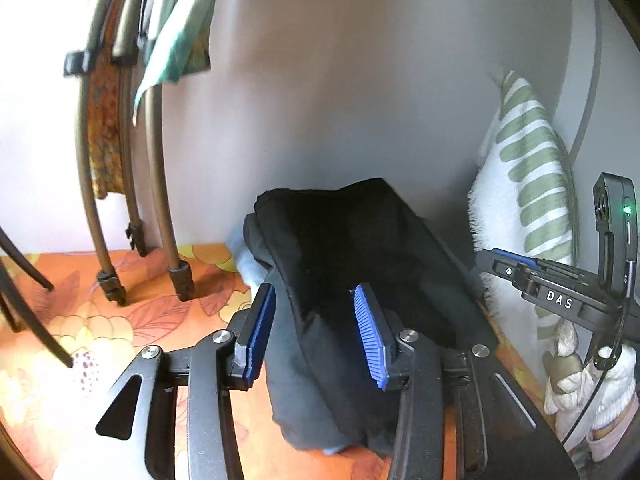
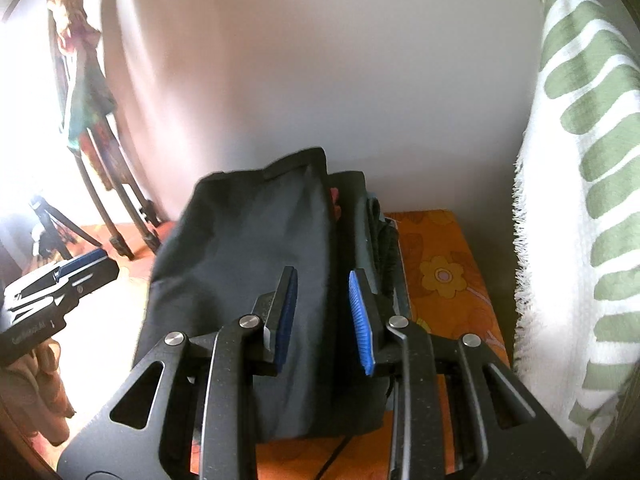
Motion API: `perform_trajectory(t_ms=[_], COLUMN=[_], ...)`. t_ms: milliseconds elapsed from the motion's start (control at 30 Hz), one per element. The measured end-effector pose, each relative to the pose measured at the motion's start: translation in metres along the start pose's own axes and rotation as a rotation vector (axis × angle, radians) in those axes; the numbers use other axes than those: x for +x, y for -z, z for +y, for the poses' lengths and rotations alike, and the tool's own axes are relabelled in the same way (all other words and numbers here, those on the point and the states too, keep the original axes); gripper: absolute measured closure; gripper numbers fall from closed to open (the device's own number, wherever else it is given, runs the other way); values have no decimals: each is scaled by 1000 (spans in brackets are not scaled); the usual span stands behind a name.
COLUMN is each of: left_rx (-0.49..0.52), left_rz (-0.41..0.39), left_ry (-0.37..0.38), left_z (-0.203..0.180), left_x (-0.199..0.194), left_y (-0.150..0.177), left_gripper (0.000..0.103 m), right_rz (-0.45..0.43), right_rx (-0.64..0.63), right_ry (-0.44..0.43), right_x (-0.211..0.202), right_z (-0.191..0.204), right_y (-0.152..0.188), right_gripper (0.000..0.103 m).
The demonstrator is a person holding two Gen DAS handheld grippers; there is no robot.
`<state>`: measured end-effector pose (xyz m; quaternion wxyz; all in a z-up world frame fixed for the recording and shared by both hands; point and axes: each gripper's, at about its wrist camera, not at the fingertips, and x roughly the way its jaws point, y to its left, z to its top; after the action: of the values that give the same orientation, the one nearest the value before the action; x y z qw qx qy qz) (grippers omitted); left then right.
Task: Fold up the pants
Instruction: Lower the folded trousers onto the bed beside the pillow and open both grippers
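The black pants (image 1: 352, 256) lie folded in a thick bundle on top of a stack of dark clothes, on an orange flowered cover (image 1: 120, 320), close to the wall. My left gripper (image 1: 316, 328) is open, its blue pads either side of the bundle's near left edge, holding nothing. My right gripper (image 2: 324, 312) is open over the pants (image 2: 248, 248) near their front edge, empty. The right gripper also shows in the left wrist view (image 1: 560, 292) at the far right, and the left gripper shows in the right wrist view (image 2: 60, 284) at the left.
A green-and-white striped pillow (image 2: 584, 184) leans against the wall on the right. A rack with brown tube legs (image 1: 156, 184) and hanging cloths (image 1: 176, 44) stands at the left. More folded dark clothes (image 2: 380, 232) lie under the pants.
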<state>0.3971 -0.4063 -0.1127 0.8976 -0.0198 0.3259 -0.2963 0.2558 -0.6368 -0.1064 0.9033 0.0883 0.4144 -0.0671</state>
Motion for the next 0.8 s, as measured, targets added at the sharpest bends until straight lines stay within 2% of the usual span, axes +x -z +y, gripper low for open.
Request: perform_trajectory(t_ms=[67, 133, 433, 533, 667, 800], left_rx=[1, -1, 18, 46, 77, 88], left_rz=[-11, -19, -45, -60, -75, -91], left_ry=[0, 1, -6, -12, -15, -6], left_z=[-4, -7, -25, -32, -43, -52], left_x=[-13, -25, -74, -95, -120, -147], left_y=[0, 2, 12, 18, 27, 37], left_gripper=[47, 46, 43, 42, 39, 33], right_rz=[-10, -25, -95, -118, -136, -155], right_rx=[-3, -8, 26, 19, 36, 34], right_ry=[0, 4, -10, -9, -27, -40], right_x=[-13, -24, -84, -106, -131, -157], right_z=[4, 8, 21, 30, 39, 53], right_y=[1, 3, 16, 25, 37, 53], right_gripper=[72, 64, 49, 37, 33, 22])
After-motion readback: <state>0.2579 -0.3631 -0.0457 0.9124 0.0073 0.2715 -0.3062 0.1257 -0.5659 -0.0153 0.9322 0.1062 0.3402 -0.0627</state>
